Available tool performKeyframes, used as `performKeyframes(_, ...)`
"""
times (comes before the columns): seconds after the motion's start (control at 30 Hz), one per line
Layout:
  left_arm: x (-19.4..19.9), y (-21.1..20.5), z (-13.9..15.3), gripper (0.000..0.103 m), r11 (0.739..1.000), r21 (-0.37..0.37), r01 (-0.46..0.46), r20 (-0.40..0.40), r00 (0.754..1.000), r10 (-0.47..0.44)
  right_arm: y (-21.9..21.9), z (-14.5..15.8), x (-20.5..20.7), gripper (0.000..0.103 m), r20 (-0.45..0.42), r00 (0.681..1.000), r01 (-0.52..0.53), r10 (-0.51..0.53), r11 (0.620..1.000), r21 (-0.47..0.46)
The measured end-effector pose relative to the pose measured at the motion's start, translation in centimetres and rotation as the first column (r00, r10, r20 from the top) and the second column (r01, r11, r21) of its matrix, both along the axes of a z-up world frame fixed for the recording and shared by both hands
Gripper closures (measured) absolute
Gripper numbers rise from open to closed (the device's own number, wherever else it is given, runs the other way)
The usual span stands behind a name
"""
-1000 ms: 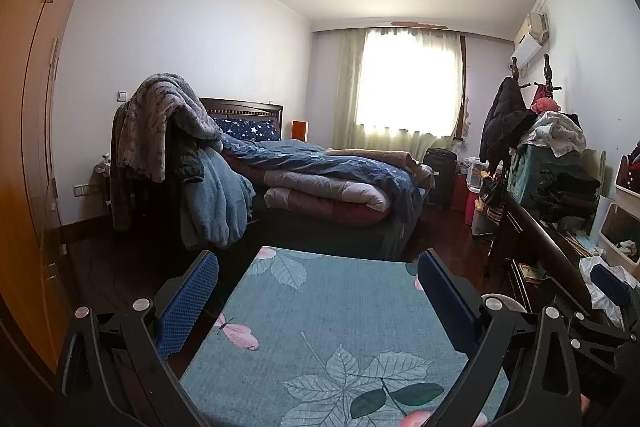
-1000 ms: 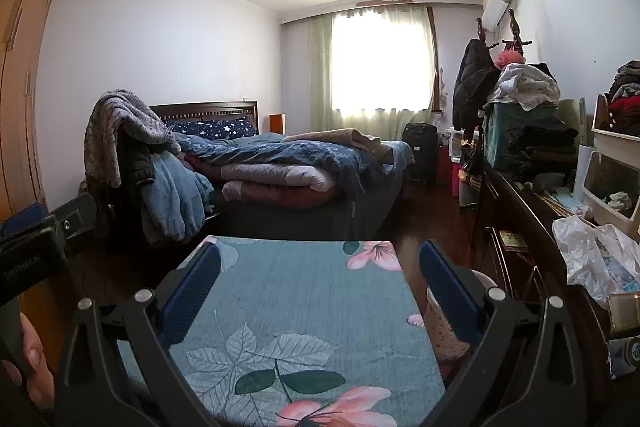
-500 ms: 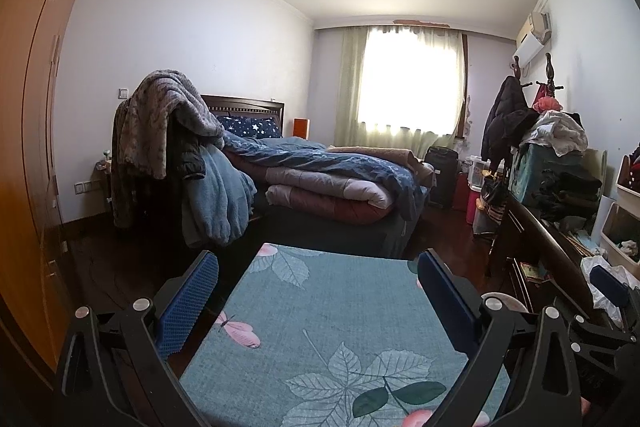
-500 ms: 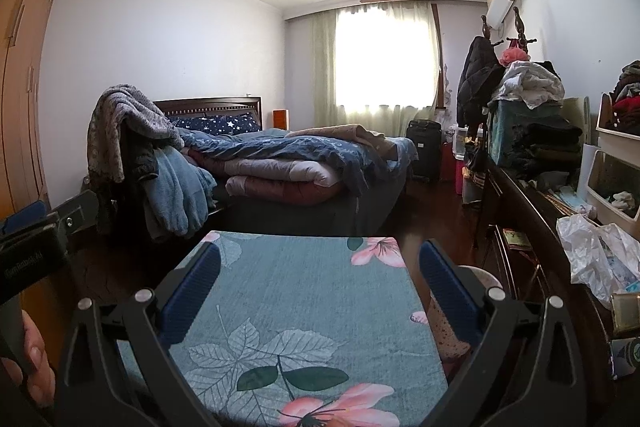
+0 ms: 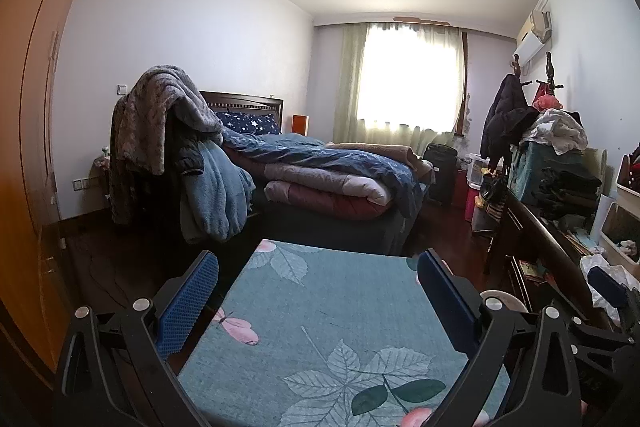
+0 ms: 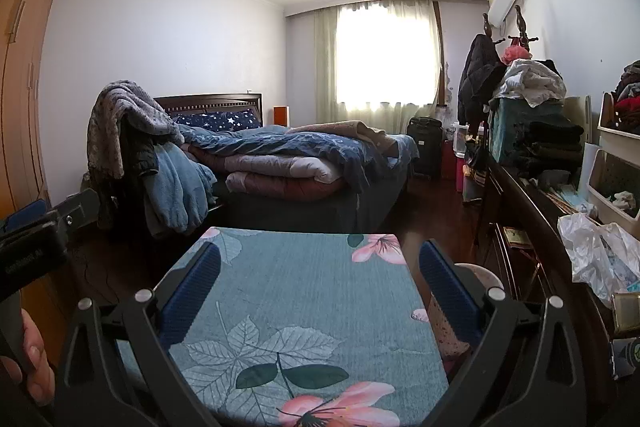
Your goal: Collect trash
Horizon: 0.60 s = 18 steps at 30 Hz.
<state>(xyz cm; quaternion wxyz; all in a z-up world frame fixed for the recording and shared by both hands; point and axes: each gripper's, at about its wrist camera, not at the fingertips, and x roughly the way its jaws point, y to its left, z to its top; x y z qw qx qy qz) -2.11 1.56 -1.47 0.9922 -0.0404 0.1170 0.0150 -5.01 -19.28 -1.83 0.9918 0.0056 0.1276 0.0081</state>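
My left gripper (image 5: 318,279) is open and empty, held above a teal floral-cloth table (image 5: 320,307). My right gripper (image 6: 320,267) is open and empty above the same table (image 6: 304,291). A crumpled white plastic bag (image 6: 596,255) lies on the dark dresser at the right; it also shows in the left wrist view (image 5: 604,275). I see no trash on the cloth. The left gripper's body (image 6: 36,243) and the hand holding it show at the left edge of the right wrist view.
A bed (image 5: 328,183) piled with quilts stands beyond the table. A chair draped with blankets (image 5: 172,147) is at its left. A dark dresser (image 6: 532,227) stacked with clothes runs along the right wall. A round stool (image 6: 464,307) stands beside the table. A wooden wardrobe (image 5: 28,147) fills the left.
Both views have shifted slightly; the grippers have lifted or tilted a little. Both stay open and empty.
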Motion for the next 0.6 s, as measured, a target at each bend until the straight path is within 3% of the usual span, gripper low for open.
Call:
performKeyframes(0.43,0.3,-0.6,-1.0,0.004,1.0,0.019,0.003,-0.008,1.0,-0.003,-0.4,-0.9,0.9,0.003,-0.029,1.0,0.001,-0.001,1.0,0.001)
performKeyframes(0.6,0.8,-0.2,-1.2,0.004,1.0,-0.007,0.022,-0.024,0.999,-0.022,-0.6,-1.4,1.5,0.003,-0.046,0.999,0.006,-0.005,1.0,0.002)
